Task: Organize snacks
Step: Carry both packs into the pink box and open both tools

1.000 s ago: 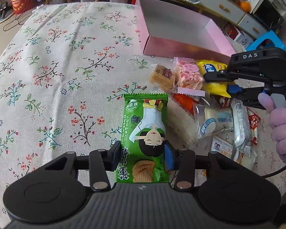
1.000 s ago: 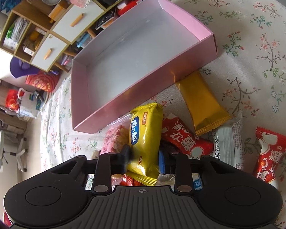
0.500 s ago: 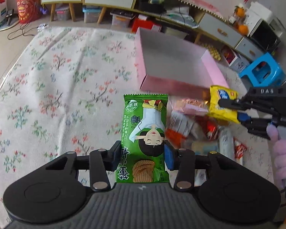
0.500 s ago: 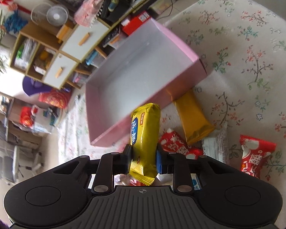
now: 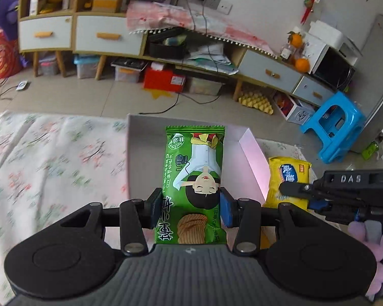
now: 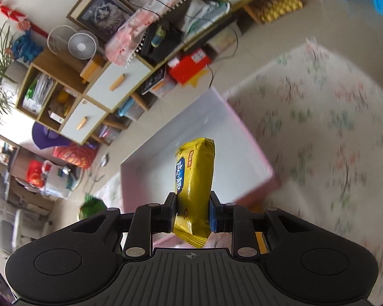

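Observation:
My left gripper [image 5: 191, 207] is shut on a green snack packet [image 5: 195, 176] printed with a cartoon figure, held up over the near end of the open pink box [image 5: 252, 158]. In the right wrist view my right gripper [image 6: 193, 214] is shut on a yellow snack packet [image 6: 195, 176], raised in front of the pink box [image 6: 252, 158], whose pale inside shows nothing in it. That yellow packet [image 5: 288, 178] and the right gripper [image 5: 293, 188] also show at the right of the left wrist view, just outside the box's right wall.
The box sits on a floral tablecloth [image 5: 51, 158], which spreads to the left; floral tablecloth [image 6: 332, 132] also fills the right of the right wrist view. Beyond the table's far edge are floor, low cabinets [image 5: 89, 35] and a blue stool [image 5: 332, 125]. A purple-gloved hand [image 5: 370, 234] holds the right gripper.
Both grippers have lifted their packets off the snack pile and carried them toward the pink box. The pile has dropped out of sight below both views.

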A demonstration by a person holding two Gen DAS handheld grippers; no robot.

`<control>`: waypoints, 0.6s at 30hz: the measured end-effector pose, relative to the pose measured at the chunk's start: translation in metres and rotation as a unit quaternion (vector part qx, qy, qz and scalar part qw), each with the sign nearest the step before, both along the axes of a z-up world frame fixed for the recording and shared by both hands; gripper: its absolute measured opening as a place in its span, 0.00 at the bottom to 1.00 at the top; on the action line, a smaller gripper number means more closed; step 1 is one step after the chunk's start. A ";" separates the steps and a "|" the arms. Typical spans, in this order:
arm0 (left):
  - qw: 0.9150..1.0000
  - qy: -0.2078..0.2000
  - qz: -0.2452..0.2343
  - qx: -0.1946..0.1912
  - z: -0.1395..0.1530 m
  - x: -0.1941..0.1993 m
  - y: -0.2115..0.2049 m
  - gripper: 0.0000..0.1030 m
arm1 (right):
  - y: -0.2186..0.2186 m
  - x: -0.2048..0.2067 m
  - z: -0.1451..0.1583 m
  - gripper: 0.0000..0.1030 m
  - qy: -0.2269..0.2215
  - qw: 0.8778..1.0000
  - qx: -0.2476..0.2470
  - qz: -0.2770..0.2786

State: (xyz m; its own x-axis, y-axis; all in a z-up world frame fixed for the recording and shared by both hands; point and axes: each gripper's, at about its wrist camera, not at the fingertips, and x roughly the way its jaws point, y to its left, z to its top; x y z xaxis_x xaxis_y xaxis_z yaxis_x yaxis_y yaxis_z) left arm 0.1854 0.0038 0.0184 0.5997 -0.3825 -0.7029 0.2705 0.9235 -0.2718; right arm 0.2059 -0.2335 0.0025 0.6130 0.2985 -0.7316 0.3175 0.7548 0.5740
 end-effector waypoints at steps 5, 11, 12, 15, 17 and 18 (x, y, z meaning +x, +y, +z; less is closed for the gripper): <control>0.999 -0.007 -0.007 0.038 -0.027 0.019 -0.013 0.40 | 0.002 0.024 -0.031 0.24 0.001 0.998 -0.062 0.028; 0.996 0.024 -0.019 0.081 -0.036 0.019 -0.008 0.40 | 0.019 0.039 -0.056 0.24 0.020 0.989 -0.125 0.080; 0.996 0.024 -0.023 0.080 -0.036 0.018 -0.007 0.40 | 0.020 0.039 -0.057 0.24 0.020 0.988 -0.126 0.084; 0.995 0.032 -0.028 0.095 -0.035 0.016 -0.009 0.40 | 0.023 0.040 -0.054 0.24 0.035 0.988 -0.118 0.098; 0.993 0.052 -0.022 0.107 -0.033 0.017 -0.011 0.40 | 0.024 0.039 -0.053 0.24 0.046 0.987 -0.113 0.104; 0.991 0.066 -0.019 0.112 -0.032 0.019 -0.013 0.40 | 0.024 0.038 -0.053 0.24 0.052 0.987 -0.110 0.106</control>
State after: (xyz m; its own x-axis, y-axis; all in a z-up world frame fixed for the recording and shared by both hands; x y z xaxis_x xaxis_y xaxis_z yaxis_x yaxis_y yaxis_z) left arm 0.2042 -0.0092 -0.0137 0.4861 -0.2284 -0.8435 0.2813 0.9548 -0.0965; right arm 0.2438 -0.2090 -0.0501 0.4713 0.2389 -0.8490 0.1881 0.9132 0.3614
